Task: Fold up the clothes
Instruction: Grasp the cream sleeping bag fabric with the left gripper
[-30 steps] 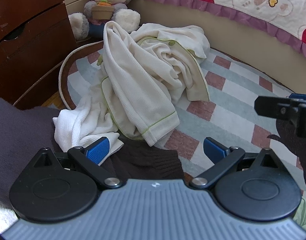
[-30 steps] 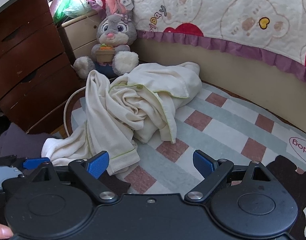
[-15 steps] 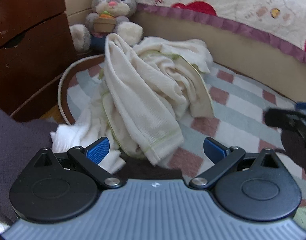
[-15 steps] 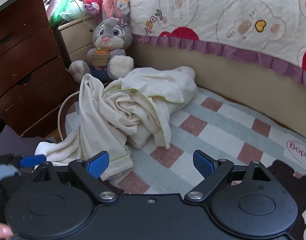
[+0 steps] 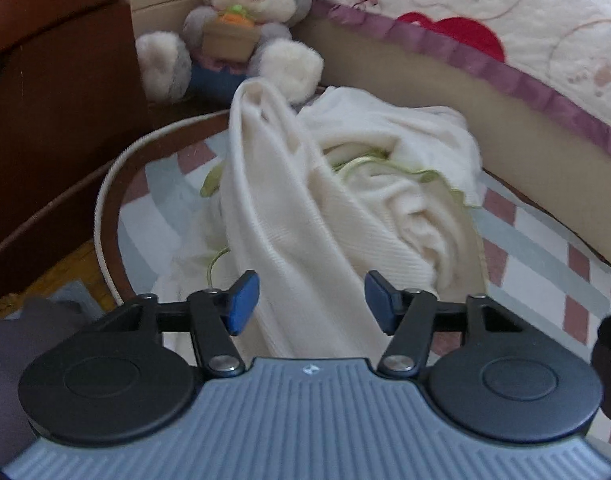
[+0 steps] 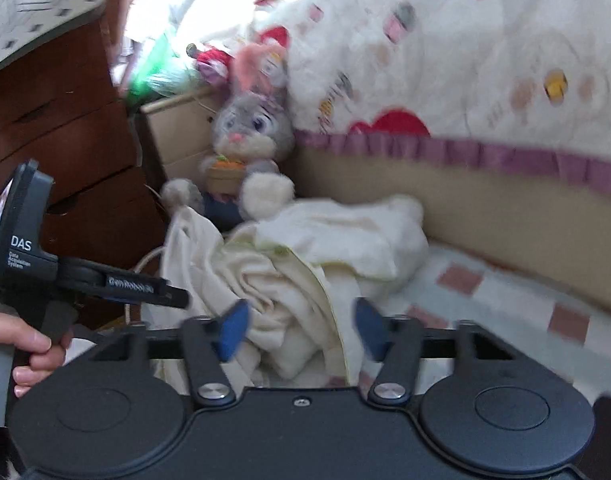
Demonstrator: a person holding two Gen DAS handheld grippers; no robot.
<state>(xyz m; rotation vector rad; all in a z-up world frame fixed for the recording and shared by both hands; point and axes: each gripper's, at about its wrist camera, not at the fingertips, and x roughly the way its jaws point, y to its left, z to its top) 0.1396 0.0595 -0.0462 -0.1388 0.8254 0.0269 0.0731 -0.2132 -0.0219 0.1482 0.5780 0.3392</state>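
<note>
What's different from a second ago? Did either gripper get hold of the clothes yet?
Both grippers advanced toward the cream garment pile. The left gripper and right gripper narrowed their jaws somewhat, now straddling cloth, but neither has closed on it. The pile, the plush rabbit and the checked mat stayed put.

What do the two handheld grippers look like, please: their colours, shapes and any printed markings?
The left gripper has blue finger pads, black linkage arms, two black round discs and a ribbed blue-grey body. The right gripper is alike but with a black body. From the right wrist camera, the left one's side reads "DAS" and "GenRobot".
</note>
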